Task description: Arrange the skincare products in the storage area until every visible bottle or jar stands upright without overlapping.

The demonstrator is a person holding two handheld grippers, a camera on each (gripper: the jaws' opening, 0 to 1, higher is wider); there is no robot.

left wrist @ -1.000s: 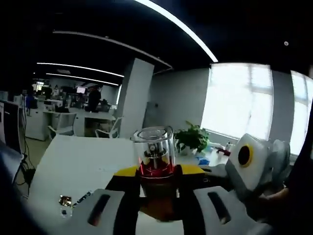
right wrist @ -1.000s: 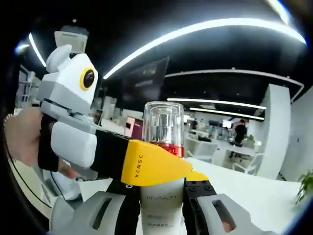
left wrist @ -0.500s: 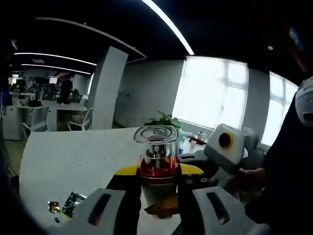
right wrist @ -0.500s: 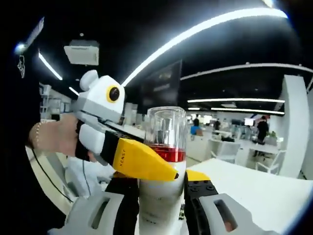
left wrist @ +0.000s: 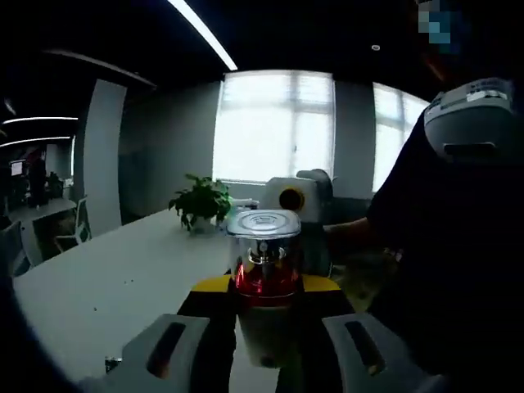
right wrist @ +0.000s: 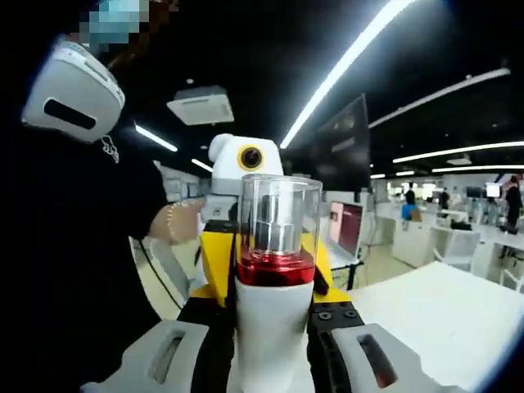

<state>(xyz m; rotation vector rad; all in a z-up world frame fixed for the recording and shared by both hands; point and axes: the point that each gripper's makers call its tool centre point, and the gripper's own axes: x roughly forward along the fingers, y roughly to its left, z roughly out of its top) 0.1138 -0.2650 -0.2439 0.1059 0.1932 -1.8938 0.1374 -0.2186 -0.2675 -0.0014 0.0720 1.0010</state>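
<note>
Clearly your right gripper (right wrist: pixel 270 327) and left gripper (left wrist: pixel 264 315) both clamp the white pump bottle (right wrist: pixel 273 319) aloft, above the white table (left wrist: pixel 115 282). Its clear cap (right wrist: pixel 278 214) probably pops off; the smooth, rigid body is your safer hold.

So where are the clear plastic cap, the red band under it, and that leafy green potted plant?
Clear plastic cap (right wrist: pixel 278 214), right gripper view, middle of its wall.
Red band (right wrist: pixel 274 268), right gripper view, its front.
Leafy green potted plant (left wrist: pixel 201 199), left gripper view, its leaves.
</note>
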